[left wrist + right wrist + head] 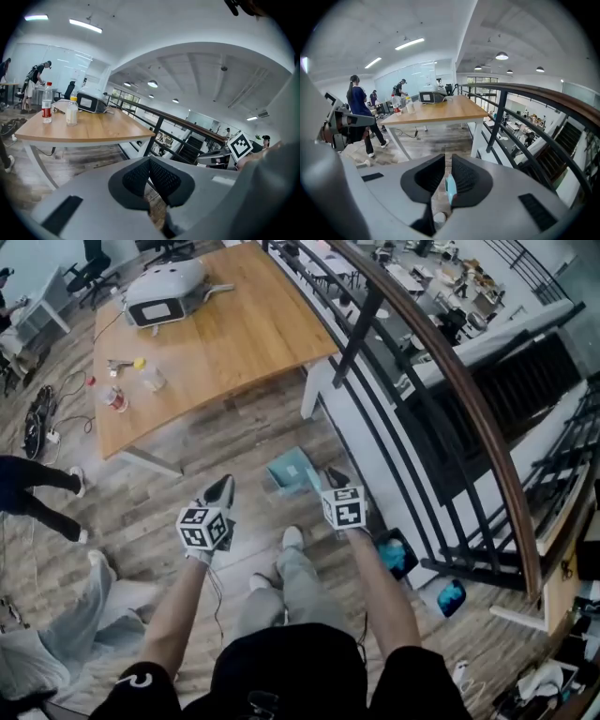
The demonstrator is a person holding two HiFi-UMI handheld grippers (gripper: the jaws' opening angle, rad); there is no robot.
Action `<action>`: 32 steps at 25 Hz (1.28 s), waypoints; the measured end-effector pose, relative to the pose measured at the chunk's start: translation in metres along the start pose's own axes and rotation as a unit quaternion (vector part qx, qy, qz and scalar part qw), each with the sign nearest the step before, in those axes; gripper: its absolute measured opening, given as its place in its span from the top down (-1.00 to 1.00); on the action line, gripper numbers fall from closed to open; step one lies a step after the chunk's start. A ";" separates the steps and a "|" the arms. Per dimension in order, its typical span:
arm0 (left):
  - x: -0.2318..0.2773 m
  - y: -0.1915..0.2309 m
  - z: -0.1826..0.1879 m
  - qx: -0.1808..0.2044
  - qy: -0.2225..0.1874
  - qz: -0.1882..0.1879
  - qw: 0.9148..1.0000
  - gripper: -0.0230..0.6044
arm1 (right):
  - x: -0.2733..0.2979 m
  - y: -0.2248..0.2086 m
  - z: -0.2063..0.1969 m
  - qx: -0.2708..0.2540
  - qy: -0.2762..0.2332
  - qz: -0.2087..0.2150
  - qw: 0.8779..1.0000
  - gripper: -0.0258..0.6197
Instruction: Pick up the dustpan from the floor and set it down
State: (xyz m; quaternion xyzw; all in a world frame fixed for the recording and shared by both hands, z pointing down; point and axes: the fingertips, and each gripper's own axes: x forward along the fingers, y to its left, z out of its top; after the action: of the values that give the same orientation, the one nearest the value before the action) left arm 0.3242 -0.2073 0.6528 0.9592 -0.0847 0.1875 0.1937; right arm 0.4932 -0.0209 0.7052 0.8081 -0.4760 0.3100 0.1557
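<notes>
The dustpan (289, 471), pale teal, hung at the tip of the right gripper (329, 480), out ahead of the person's shoes (292, 538) and over the wood-plank floor (187, 442). Whether it was clear of the floor, the steep head view did not settle. In the right gripper view a thin teal edge of it stood between the fingers (464, 176), flat against the right-hand one. The fingers were drawn in to a narrow slot around it, gripping it.

The left gripper (222, 487) was level with the right one but off to the left of the dustpan, not touching it. Its fingers (161, 178) met tip to tip with nothing between them. Both forearms reached forward and down from the person's body.

Beyond the dustpan stood a wooden counter (234, 343) carrying a white machine (167, 292) at its far end and a couple of bottles (150, 377) near its left edge. A dark metal railing (441, 367) with a wooden top rail ran along the right side, and two blue items (395, 556) lay on the floor at its foot. At the left edge another person's legs (37, 488) showed — dark trousers, pale shoes.
</notes>
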 end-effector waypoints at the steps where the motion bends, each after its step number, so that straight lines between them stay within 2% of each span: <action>1: -0.007 -0.003 0.006 0.004 -0.001 0.001 1.000 0.94 | -0.010 0.004 0.007 0.001 -0.007 -0.001 1.000 0.84; 5: -0.038 -0.017 0.032 0.025 -0.006 -0.003 1.000 0.93 | -0.049 0.020 0.031 0.010 -0.037 -0.001 0.999 0.92; 12: -0.097 -0.040 0.058 0.047 -0.026 -0.020 0.998 0.94 | -0.109 0.064 0.053 0.020 -0.070 0.017 0.997 0.93; 20: -0.160 -0.049 0.057 0.047 -0.042 -0.028 0.998 0.93 | -0.164 0.115 0.058 0.005 -0.108 0.042 0.993 0.93; 27: -0.194 -0.046 0.065 0.043 -0.048 -0.037 0.997 0.94 | -0.183 0.140 0.058 0.011 -0.108 0.037 0.993 0.93; 32: -0.205 -0.044 0.067 0.049 -0.050 -0.039 0.997 0.94 | -0.190 0.142 0.059 0.018 -0.116 0.026 0.993 0.93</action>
State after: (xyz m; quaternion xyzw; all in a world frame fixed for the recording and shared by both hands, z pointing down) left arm 0.1688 -0.1757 0.5003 0.9784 -0.0478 0.1353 0.1491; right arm 0.3237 0.0043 0.5306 0.8286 -0.5058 0.2272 0.0766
